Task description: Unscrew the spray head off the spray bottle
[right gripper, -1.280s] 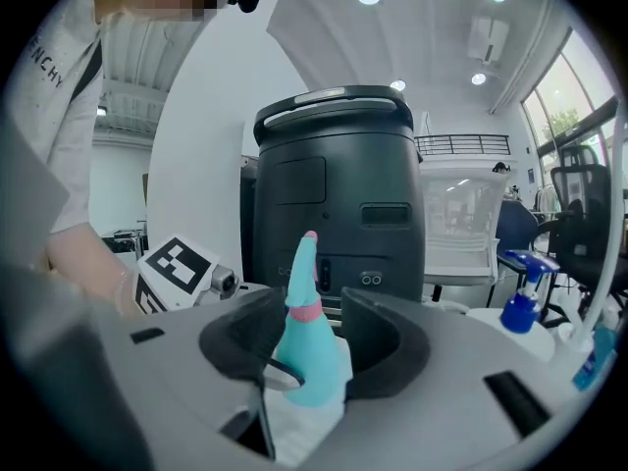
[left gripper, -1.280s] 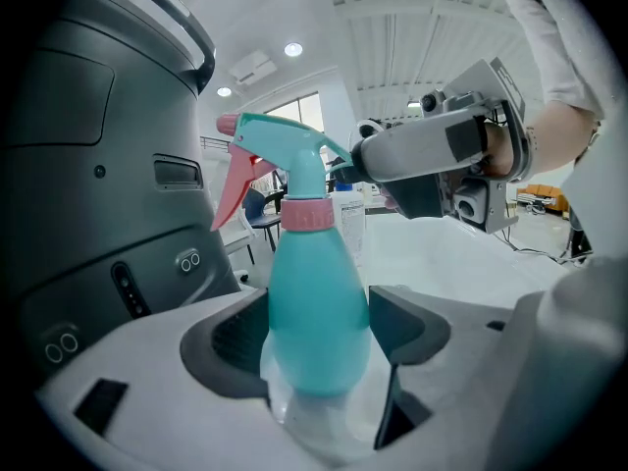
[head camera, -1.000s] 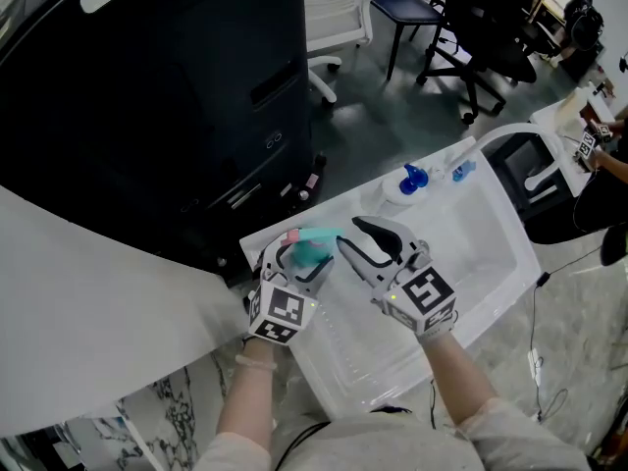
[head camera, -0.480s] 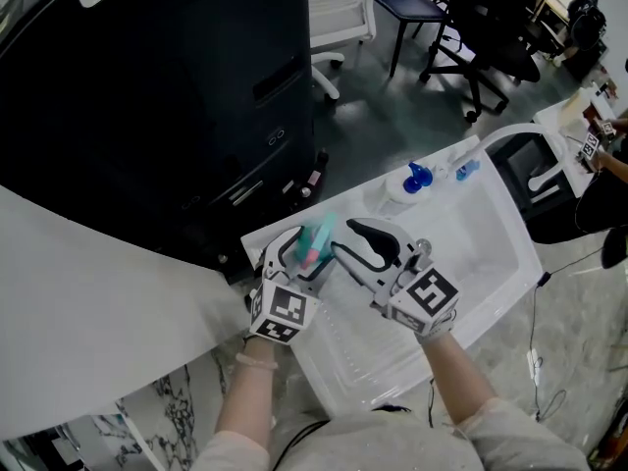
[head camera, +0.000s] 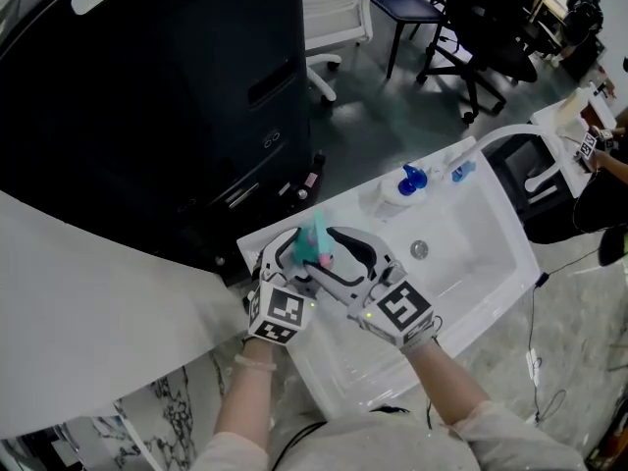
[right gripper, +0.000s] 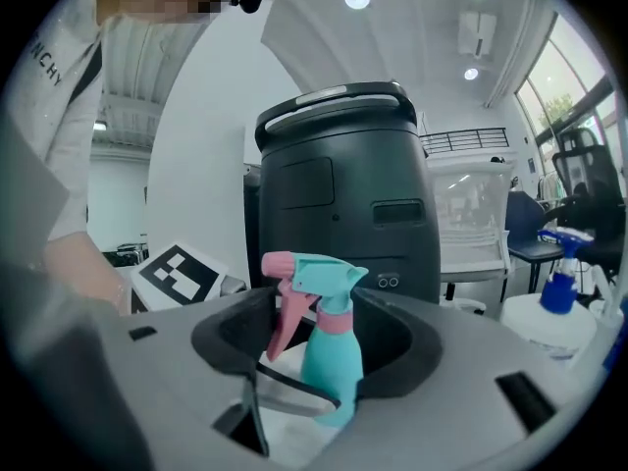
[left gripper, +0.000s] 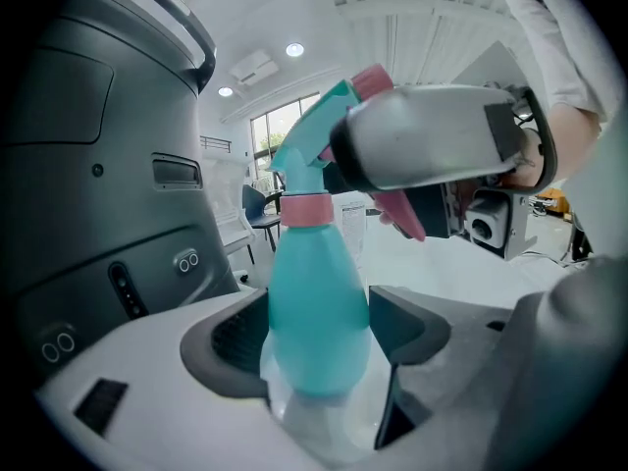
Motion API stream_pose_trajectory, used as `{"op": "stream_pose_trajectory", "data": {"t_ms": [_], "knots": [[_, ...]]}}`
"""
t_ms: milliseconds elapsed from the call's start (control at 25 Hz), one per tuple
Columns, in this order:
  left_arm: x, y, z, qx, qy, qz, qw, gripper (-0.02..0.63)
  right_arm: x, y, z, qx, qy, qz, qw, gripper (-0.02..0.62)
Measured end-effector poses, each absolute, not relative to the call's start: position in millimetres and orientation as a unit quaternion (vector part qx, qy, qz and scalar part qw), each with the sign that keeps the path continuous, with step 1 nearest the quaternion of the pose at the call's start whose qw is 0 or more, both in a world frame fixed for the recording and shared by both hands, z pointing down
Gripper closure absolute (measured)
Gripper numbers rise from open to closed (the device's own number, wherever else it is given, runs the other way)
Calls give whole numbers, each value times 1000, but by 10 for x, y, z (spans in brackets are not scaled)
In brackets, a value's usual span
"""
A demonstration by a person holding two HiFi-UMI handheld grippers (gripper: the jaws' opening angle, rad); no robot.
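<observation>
A teal spray bottle (left gripper: 314, 312) with a pink collar (left gripper: 306, 209) stands between the pads of my left gripper (left gripper: 319, 337), which is shut on its body. Its teal spray head (right gripper: 319, 271) with a pink trigger (right gripper: 283, 312) sits between the jaws of my right gripper (right gripper: 314, 337). Those jaws are opening and stand wide, with the pads off the head. In the head view the bottle (head camera: 316, 238) is above the left end of the white sink, the left gripper (head camera: 292, 263) below it and the right gripper (head camera: 341, 255) around its top. One right finger (left gripper: 422, 150) hides part of the head.
A white sink (head camera: 481, 263) with a drain (head camera: 419, 250) lies under my hands. Two blue-headed bottles (head camera: 412, 178) (head camera: 463, 171) stand at its far rim. A large dark machine (head camera: 196, 96) rises close on the left. Office chairs (head camera: 471, 27) stand farther back.
My right gripper has moved left onto the bottle's top and its jaws have spread. The spray head has swung from lying sideways to pointing away. The left gripper has stayed put.
</observation>
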State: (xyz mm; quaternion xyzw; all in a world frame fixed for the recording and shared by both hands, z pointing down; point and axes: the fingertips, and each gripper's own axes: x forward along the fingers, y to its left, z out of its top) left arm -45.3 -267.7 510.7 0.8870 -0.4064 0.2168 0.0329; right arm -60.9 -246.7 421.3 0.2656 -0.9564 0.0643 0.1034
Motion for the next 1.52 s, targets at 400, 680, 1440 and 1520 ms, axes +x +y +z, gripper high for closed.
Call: {"op": "stream_pose_trajectory", "data": {"t_ms": [400,680,1440,1520], "knots": [[-450,-2691,5111,884,-413,215,36,282,-109,-2658,4325,303,-942,89,112,418],[-446,-2702,5115,884,-415,213,36,282,-47,-2938,4287,341,-931,94,96,457],[-427,-2736,5096,882,-421,208,36,284,-705,-2644,4124,278,-948,145,58,284],[-427,-2737,5094,882,-421,207,35,282,-701,-2666,4158,292,-945,130,72,318]]}}
